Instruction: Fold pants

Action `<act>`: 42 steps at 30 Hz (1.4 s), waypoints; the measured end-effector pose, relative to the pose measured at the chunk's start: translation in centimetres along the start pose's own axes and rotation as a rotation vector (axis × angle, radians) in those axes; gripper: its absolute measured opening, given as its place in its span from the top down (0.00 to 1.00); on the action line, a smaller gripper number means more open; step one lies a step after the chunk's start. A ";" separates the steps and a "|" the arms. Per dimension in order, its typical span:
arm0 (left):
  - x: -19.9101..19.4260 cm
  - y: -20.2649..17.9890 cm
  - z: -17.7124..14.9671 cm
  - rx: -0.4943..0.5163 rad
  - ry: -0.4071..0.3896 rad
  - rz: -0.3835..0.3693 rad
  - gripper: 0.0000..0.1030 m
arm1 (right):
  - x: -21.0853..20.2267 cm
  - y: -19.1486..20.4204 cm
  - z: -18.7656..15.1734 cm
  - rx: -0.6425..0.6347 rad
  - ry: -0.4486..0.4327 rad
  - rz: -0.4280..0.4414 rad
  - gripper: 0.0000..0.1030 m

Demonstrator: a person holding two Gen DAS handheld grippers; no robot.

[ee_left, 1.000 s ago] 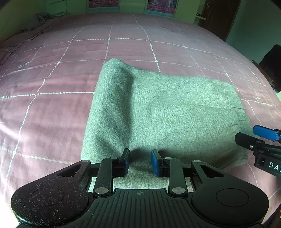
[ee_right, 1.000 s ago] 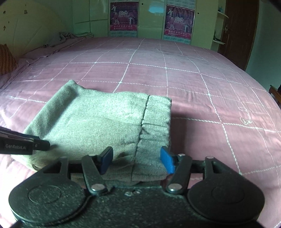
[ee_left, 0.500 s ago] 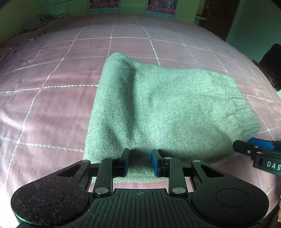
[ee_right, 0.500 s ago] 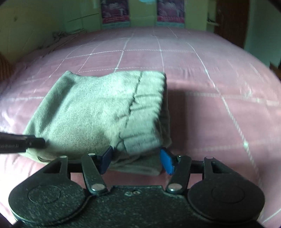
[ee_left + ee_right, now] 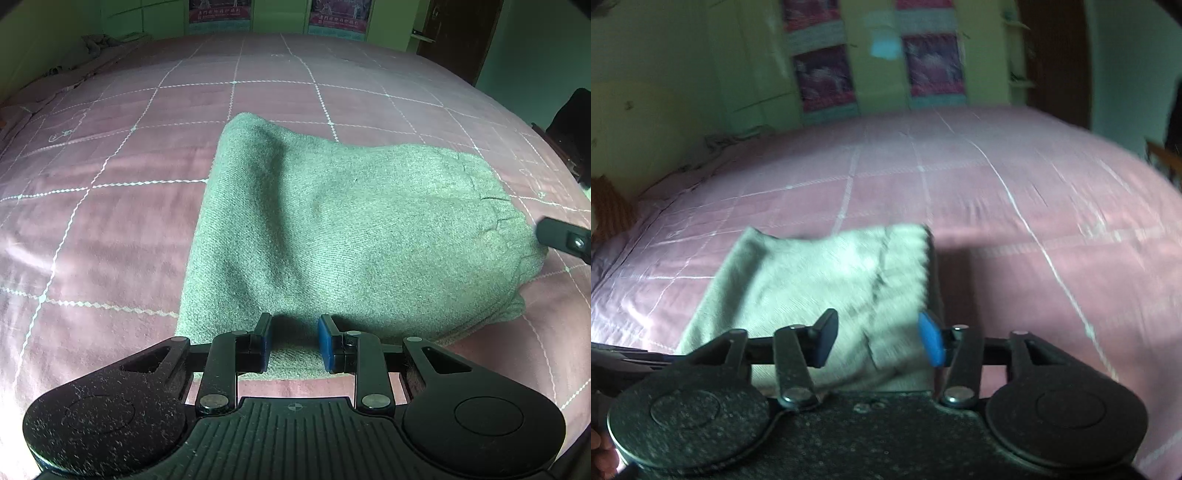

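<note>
The grey pants (image 5: 351,229) lie folded into a thick rectangle on the pink quilted bed (image 5: 110,221). My left gripper (image 5: 293,341) is open, its blue pads either side of the near edge of the fabric, nothing pinched. In the blurred right wrist view the pants (image 5: 820,284) lie just ahead, waistband end to the right. My right gripper (image 5: 881,339) is open above the near edge and holds nothing. Its black finger (image 5: 565,240) shows at the right edge of the left wrist view, beside the waistband end.
The bed spreads wide on all sides, with bare quilt left and right of the pants. Crumpled bedding (image 5: 107,40) lies at the far left by the green wall. A dark door (image 5: 458,37) and a dark chair (image 5: 572,129) stand at the right.
Both grippers have pulled back and risen slightly from the pants. The right gripper has tilted upward, moving fast enough to blur its view. The pants' right end has puffed up a little.
</note>
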State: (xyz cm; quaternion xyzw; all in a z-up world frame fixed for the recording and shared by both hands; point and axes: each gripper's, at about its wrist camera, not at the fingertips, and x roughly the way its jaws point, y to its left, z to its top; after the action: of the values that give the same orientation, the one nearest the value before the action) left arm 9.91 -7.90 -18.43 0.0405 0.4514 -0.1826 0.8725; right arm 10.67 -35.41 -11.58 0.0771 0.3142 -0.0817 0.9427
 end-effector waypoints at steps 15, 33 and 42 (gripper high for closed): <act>-1.1 1.6 2.3 -0.049 -0.043 -0.051 0.73 | 3.2 1.3 0.0 -0.136 0.111 -0.040 0.64; 3.1 3.0 4.6 -0.013 -0.002 0.018 0.73 | 6.2 -0.1 0.9 -0.108 0.162 -0.053 0.56; 1.9 7.2 5.9 -0.149 0.011 -0.012 0.73 | 4.9 -1.7 1.9 -0.029 0.144 -0.003 0.31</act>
State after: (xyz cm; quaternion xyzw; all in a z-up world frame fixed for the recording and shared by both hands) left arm 18.02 -3.16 -17.10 -0.0260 0.4685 -0.1534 0.8696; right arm 15.31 -37.97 -13.25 0.0686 0.3827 -0.0729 0.9184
